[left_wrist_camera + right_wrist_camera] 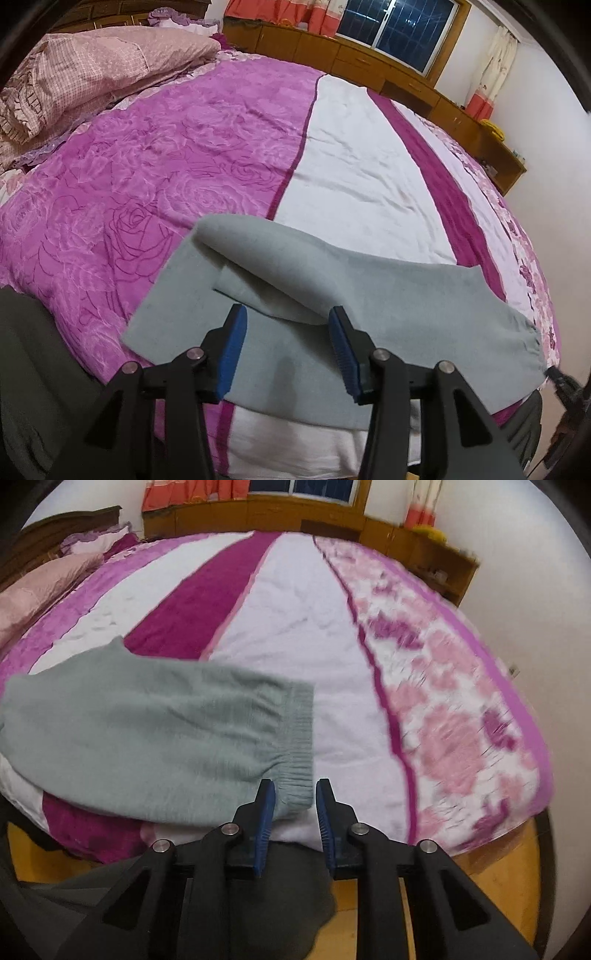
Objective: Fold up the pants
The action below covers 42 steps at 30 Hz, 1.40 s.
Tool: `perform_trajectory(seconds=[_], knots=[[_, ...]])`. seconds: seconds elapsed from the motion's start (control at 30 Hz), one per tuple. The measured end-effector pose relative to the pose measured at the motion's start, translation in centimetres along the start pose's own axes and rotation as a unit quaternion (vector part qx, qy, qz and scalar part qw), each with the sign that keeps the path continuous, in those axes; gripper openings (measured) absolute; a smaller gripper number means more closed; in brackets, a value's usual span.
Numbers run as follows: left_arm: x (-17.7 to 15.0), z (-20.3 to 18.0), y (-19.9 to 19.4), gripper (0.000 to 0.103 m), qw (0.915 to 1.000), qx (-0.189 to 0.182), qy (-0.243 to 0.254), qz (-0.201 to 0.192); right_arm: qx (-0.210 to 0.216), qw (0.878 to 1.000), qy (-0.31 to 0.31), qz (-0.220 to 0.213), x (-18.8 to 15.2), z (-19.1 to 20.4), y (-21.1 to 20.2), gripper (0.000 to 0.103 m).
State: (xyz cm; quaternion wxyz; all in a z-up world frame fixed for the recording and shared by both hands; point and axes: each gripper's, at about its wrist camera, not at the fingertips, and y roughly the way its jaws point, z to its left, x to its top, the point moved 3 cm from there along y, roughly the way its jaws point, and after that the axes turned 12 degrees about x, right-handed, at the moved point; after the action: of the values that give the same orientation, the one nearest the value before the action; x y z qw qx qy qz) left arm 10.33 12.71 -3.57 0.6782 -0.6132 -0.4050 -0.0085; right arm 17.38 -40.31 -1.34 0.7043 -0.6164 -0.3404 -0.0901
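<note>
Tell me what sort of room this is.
A bedroom, most likely: a bed with a pink floral bedspread, a pillow at its head, and a curtained window behind.

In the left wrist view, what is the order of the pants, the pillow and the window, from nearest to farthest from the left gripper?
1. Pants, directly ahead of the left gripper.
2. Pillow, far left.
3. Window, back wall, upper right.
</note>
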Motion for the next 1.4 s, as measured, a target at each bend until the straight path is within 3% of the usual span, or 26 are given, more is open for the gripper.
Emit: perform_trajectory(seconds=[0.13,0.23,0.37,0.47,0.53,0.57,0.6,0.67,0.73,0.8,0.9,1.03,1.23,1.4], knots=[[0.6,0.3,0.3,0.05,0.9999,-0.01,0.008,0.005,-0.009,0.998,-0.055,-0.027,2.9,3.7,-3.7,0.018],[1.1,0.1,0.3,0.052,0.9996,-0.02,0.022,0.003,0.016,0.994,-0.088,-0.061,5.7,8.3,-6.2,0.023],[1.6,0.5,-0.5,0.054,0.9991,-0.023,0.033,-0.016,0.117,0.984,-0.082,-0.105,8.7,16.2,-7.4,0.025],[2.2,1.8,-1.1,0.065,0.9989,-0.009,0.024,-0.039,0.175,0.978,-0.005,-0.115,9.9,22.2,-5.8,0.025],[2.5,2.7,-1.0,0.065,0.9989,-0.011,0.019,-0.042,0.25,0.959,0.05,-0.122,10.0,27.5,-4.0,0.025],[2.6,3.2,-0.9,0.065,0.9989,-0.017,0.016,-0.042,0.299,0.947,0.052,-0.109,9.7,31.0,-2.4,0.025],[2.7,3.8,-0.8,0.065,0.9989,-0.022,0.015,-0.038,0.32,0.941,0.039,-0.1,9.4,33.3,-1.4,0.023],[2.5,4.8,-0.7,0.065,0.9986,-0.031,0.018,-0.04,0.318,0.944,-0.017,-0.085,8.3,38.3,0.9,0.007],[2.0,5.5,-0.3,0.065,0.9983,-0.023,0.033,-0.042,0.32,0.943,-0.063,-0.072,7.2,41.4,2.3,0.006],[1.4,6.0,0.0,0.065,0.9975,-0.016,0.051,-0.048,0.346,0.931,-0.094,-0.066,6.0,43.4,3.3,0.006],[0.3,6.4,0.7,0.065,0.9969,-0.049,0.056,-0.027,0.377,0.919,-0.098,-0.058,4.9,44.0,5.2,0.006],[-0.1,7.0,0.8,0.065,0.9966,-0.066,0.044,-0.022,0.384,0.919,-0.081,-0.025,4.9,43.5,8.6,0.006],[-0.2,8.1,1.7,0.065,0.9968,-0.078,0.017,0.005,0.365,0.924,-0.115,-0.019,6.5,44.7,10.7,0.006],[-0.2,8.1,2.2,0.066,0.9964,-0.082,0.012,0.016,0.299,0.936,-0.183,-0.034,7.5,46.1,11.4,0.006]])
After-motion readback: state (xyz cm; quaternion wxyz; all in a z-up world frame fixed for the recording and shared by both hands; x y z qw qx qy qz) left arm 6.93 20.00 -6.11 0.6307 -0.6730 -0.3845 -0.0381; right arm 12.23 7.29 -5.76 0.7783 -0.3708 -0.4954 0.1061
